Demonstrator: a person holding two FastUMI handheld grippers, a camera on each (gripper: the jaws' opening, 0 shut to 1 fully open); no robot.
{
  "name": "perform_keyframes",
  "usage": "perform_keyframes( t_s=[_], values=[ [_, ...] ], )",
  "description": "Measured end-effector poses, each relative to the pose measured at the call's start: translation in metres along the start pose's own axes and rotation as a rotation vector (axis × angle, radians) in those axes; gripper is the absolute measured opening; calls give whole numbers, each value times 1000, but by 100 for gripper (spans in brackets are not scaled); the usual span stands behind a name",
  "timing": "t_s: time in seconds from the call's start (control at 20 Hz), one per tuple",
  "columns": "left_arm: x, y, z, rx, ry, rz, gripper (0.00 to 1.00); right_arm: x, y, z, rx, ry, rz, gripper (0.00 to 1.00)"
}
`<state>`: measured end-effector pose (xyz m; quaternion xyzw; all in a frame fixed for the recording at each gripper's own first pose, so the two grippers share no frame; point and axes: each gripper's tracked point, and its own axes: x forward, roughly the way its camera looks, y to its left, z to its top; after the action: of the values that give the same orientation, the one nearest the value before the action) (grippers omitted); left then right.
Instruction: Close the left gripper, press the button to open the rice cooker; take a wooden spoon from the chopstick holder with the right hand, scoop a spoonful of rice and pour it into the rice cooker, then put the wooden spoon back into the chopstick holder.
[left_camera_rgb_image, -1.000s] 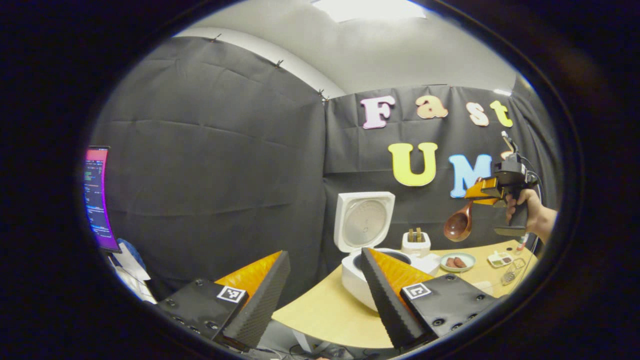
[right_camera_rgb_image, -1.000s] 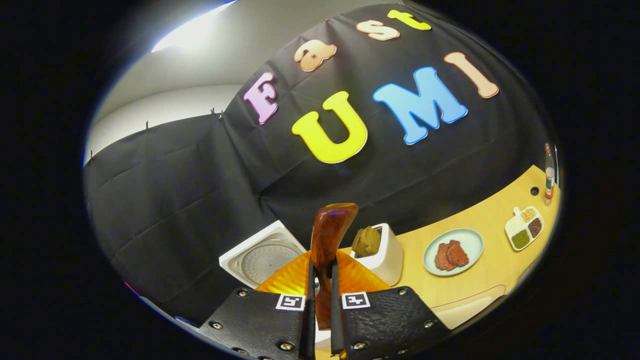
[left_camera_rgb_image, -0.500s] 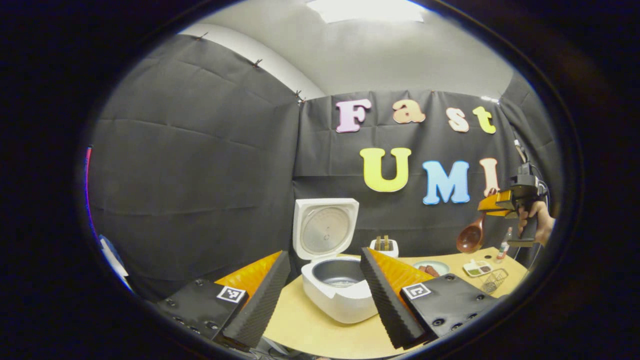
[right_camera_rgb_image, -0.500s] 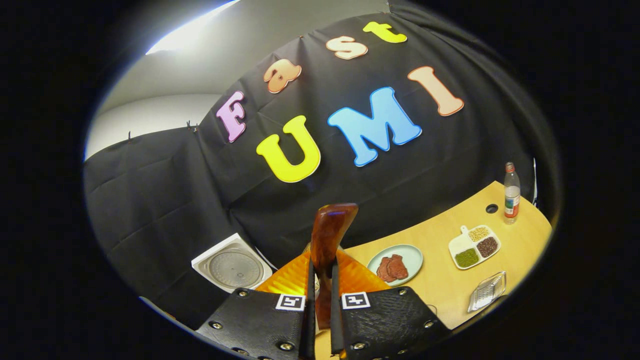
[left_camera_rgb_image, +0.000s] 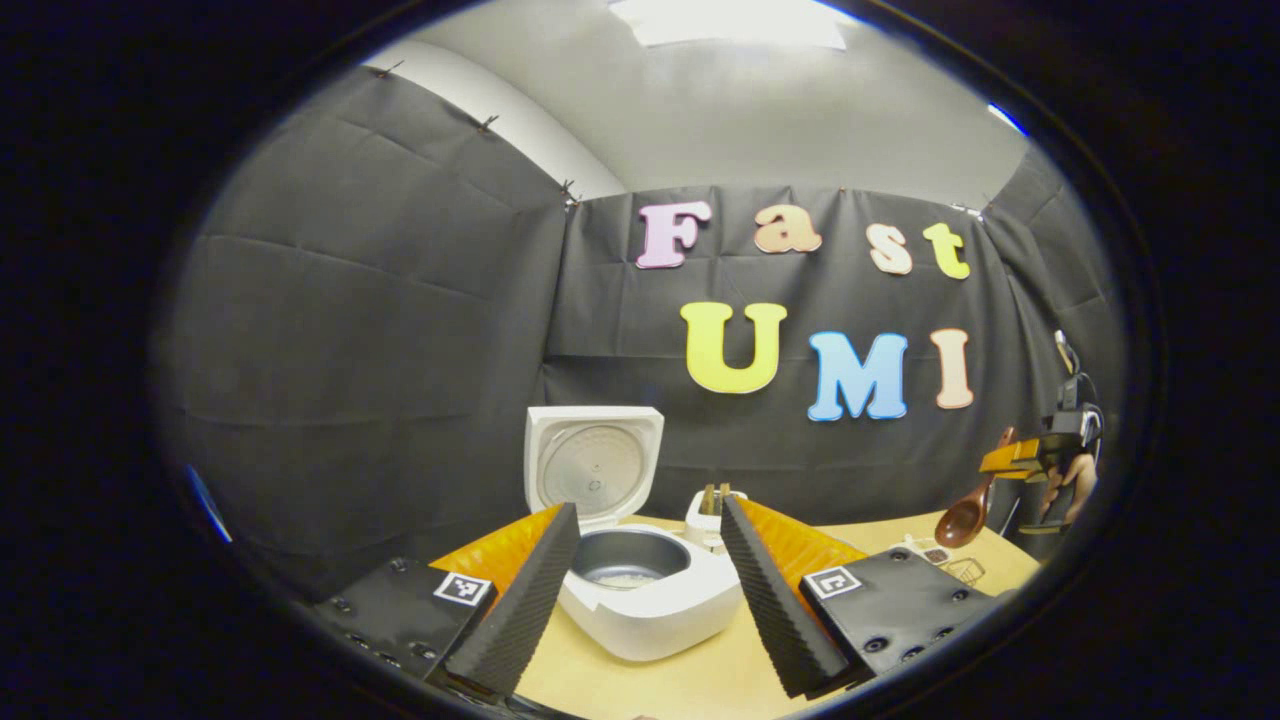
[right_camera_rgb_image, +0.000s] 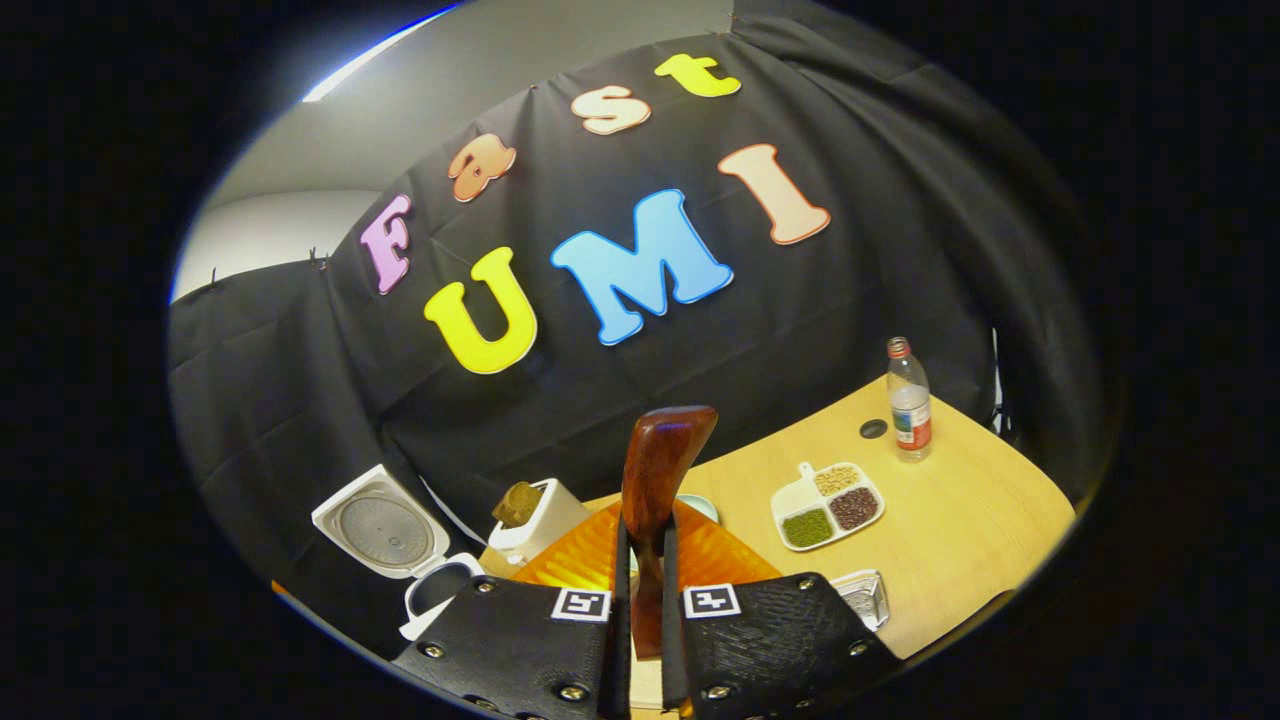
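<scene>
At the bottom of the right gripper view, the right gripper (right_camera_rgb_image: 640, 600) is seen clamped on the handle of the spoon (right_camera_rgb_image: 655, 480), which rises upright through the centre of the frame; both fingers (right_camera_rgb_image: 740, 630) press on it. At the lower right edge of the left gripper view the same spoon (left_camera_rgb_image: 962, 520) is seen hanging bowl-down from that gripper (left_camera_rgb_image: 1010, 458), above the table (left_camera_rgb_image: 690, 680). No rice can be made out in the bowl.

At the bottom of the left gripper view, the left gripper (left_camera_rgb_image: 645, 580) is held wide open with nothing between its fingers. Just beyond them the cooker (left_camera_rgb_image: 640, 590) stands with its lid (left_camera_rgb_image: 592, 470) raised and its pot exposed; something pale lies at the pot's bottom, too small to name. The holder (left_camera_rgb_image: 712, 505) sits just behind the cooker, right of the lid. In the right gripper view the cooker (right_camera_rgb_image: 400, 550) is at lower left, the holder (right_camera_rgb_image: 535, 515) beside it, a sectioned tray (right_camera_rgb_image: 830, 495) and a bottle (right_camera_rgb_image: 908, 400) farther right.

The step in hand is judged to be the carry toward the scoop: the lid is already up and the spoon already drawn. Which container holds the rice cannot be told. Next, the spoon's bowl would have to be lowered and levelled for scooping, with the grip kept firm
</scene>
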<state>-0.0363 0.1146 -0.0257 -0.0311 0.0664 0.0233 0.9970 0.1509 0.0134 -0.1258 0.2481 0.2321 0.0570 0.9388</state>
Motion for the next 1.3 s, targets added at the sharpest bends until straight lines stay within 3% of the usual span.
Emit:
perform_keyframes(
  t_s=[0.3, 0.45, 0.5, 1.1, 1.2, 1.3],
  values=[
    [3, -33, 4, 30, -3, -33, 100, -6, -85, -9, -107, -22, -190, 12],
    [1, -40, 1, 59, 8, -28, 93, 0, -105, -30, -108, 24, -211, 13],
    [-1, -42, 1, 63, 11, -28, 100, 4, -110, -37, -105, 37, -217, 12],
    [-3, -12, -5, 60, 33, 44, 100, 22, -139, -103, -69, 194, -250, 14],
    [3, -7, -3, 49, 26, 45, 96, 17, -140, -91, -67, 147, -254, 20],
    [13, -1, -2, 39, 23, 43, 93, 8, -141, -77, -80, 108, -265, 39]
  ],
)
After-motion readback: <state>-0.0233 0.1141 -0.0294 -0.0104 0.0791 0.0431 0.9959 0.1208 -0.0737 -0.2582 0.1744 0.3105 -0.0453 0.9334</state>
